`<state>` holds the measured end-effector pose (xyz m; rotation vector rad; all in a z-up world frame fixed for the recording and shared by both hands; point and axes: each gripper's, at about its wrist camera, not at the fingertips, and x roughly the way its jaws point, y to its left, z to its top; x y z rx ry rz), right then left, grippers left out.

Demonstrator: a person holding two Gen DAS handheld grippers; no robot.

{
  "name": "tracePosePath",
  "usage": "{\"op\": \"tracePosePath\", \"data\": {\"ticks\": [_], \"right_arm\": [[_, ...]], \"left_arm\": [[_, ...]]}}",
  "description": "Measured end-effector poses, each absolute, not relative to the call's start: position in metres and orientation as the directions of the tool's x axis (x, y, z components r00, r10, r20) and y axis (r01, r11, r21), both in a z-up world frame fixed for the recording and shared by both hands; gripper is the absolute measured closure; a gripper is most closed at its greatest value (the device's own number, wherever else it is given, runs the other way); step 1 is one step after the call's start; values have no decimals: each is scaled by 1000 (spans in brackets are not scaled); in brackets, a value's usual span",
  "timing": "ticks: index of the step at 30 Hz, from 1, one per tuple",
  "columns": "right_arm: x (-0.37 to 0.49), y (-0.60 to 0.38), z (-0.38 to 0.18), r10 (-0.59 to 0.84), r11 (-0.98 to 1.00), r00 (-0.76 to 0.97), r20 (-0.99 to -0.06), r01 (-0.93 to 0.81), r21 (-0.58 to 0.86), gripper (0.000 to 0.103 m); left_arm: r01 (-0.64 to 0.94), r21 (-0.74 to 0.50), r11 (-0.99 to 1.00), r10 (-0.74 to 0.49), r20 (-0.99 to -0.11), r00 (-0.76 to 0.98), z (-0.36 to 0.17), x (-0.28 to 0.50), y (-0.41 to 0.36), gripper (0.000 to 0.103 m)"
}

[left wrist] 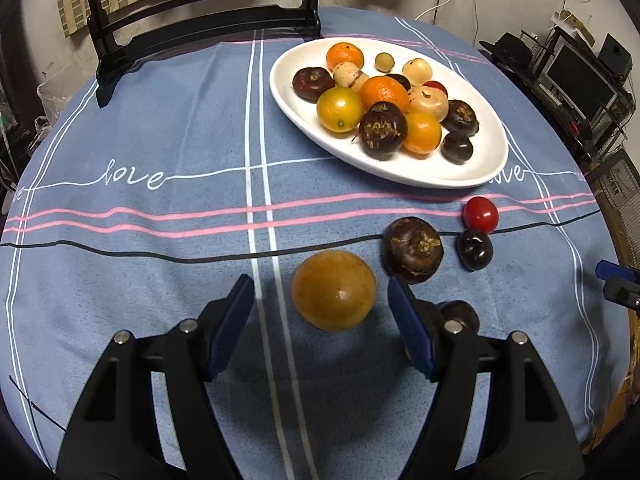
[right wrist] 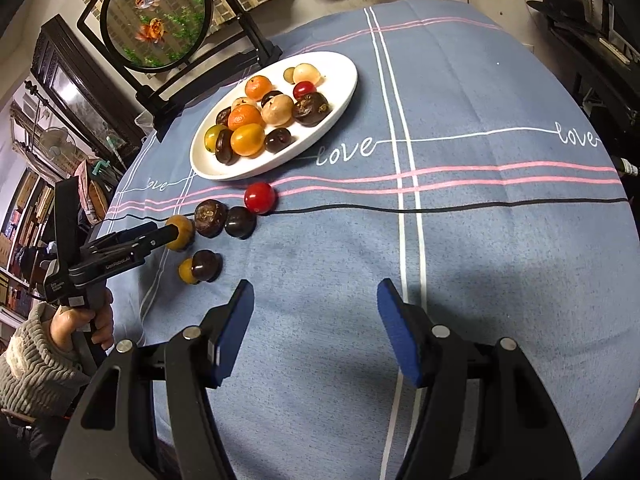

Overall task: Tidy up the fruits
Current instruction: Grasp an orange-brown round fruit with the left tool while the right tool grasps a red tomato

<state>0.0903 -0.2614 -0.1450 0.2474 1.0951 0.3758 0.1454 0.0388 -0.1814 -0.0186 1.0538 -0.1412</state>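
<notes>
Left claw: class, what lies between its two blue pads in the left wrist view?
An orange fruit sits on the blue tablecloth between the open pads of the left claw, touching neither; the left wrist view shows it.

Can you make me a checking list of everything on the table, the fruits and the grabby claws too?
Surface: blue tablecloth with stripes and "love" writing.
Job's things: white plate piled with fruit; orange fruit, big brown fruit, small dark fruit, red tomato loose on the cloth.
Clutter: goldfish picture stand.
Grippers: left gripper open around the orange fruit; right gripper open, empty.
Cables: white wall cable.
Surroundings: shelves, electronics.
</notes>
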Motion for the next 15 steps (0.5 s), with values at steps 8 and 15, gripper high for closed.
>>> {"op": "tracePosePath", "data": {"ticks": [8, 15], "right_arm": [[90, -260, -149, 410, 912, 383, -828, -165, 375, 38], [90, -259, -150, 408, 913, 374, -833, -165, 373, 38]], "left_arm": [[100, -71, 992, -111, -866, 487, -188, 149, 38, 34], [112, -75, 991, -120, -868, 482, -193, 149, 34, 46]]}}
